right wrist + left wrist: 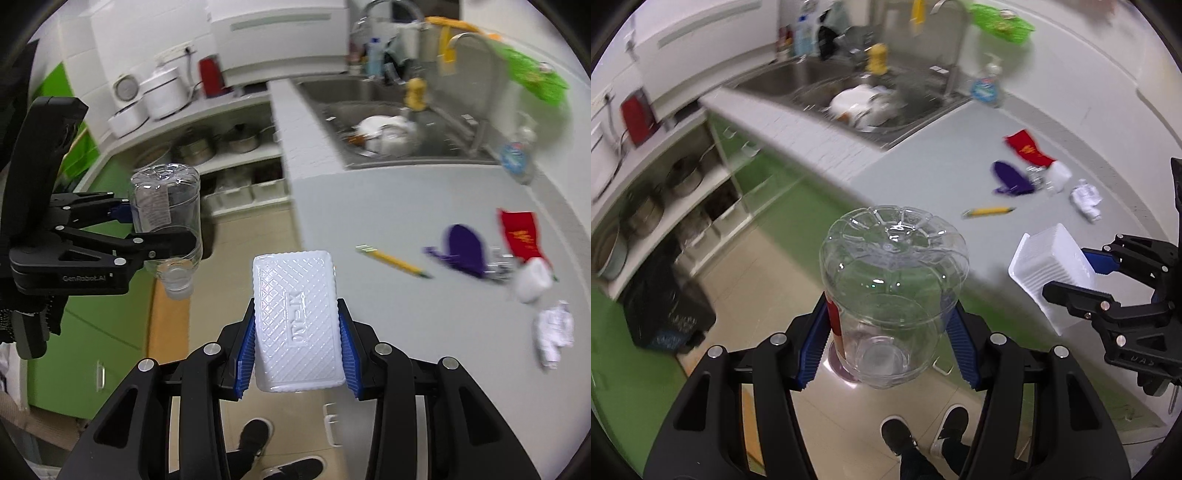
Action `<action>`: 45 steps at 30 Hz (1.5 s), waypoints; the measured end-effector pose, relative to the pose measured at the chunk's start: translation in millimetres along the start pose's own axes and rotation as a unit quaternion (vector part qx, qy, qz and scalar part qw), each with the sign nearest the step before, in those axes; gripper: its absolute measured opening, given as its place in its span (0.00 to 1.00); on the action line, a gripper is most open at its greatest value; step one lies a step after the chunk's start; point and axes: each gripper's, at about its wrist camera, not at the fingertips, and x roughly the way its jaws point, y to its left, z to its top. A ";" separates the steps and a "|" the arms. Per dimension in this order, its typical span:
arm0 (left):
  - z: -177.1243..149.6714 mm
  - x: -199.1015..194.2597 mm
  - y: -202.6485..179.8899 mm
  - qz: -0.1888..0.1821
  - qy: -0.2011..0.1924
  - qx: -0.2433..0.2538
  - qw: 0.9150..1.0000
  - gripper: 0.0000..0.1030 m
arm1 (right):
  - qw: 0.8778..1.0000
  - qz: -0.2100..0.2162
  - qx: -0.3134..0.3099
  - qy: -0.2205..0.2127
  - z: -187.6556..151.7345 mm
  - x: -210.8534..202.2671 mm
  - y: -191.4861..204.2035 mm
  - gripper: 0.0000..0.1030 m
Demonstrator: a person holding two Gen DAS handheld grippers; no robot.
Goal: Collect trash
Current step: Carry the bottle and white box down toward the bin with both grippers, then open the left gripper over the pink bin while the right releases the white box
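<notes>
Bottle (892,291) clamped in left gripper (890,343), tray (297,328) in right gripper (297,354) — embossing visible only there.

Left gripper (890,345) clamps clear plastic bottle (892,291), base pointing away, above floor. Right gripper (1086,278) alongside grips white tray (1049,271) near counter (923,184) edge.

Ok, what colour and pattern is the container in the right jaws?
White, with an embossed diamond crosshatch; the plastic container shows best in the right wrist view.

We see a pale grey surface (388,206), steel sink (369,99) (dishes inside), green cabinets (92,332), beige tiled floor (768,280), open pot shelves (221,155).
</notes>
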 end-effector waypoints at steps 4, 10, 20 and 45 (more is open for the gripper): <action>-29.4 21.2 34.5 0.005 0.016 -0.020 1.000 0.57 | 0.999 0.018 -0.017 0.023 -11.5 43.3 32.1 0.38; -68.3 72.7 75.7 0.007 0.037 -0.040 0.999 0.57 | 0.997 0.036 -0.035 0.058 -37.8 118.9 63.2 0.38; -122.1 175.7 124.7 0.010 0.061 -0.060 0.996 0.57 | 0.992 0.054 -0.025 0.113 -84.4 278.6 62.8 0.38; -199.8 315.1 144.1 0.006 0.099 -0.085 0.991 0.57 | 0.986 0.055 -0.026 0.155 -132.6 440.6 46.9 0.95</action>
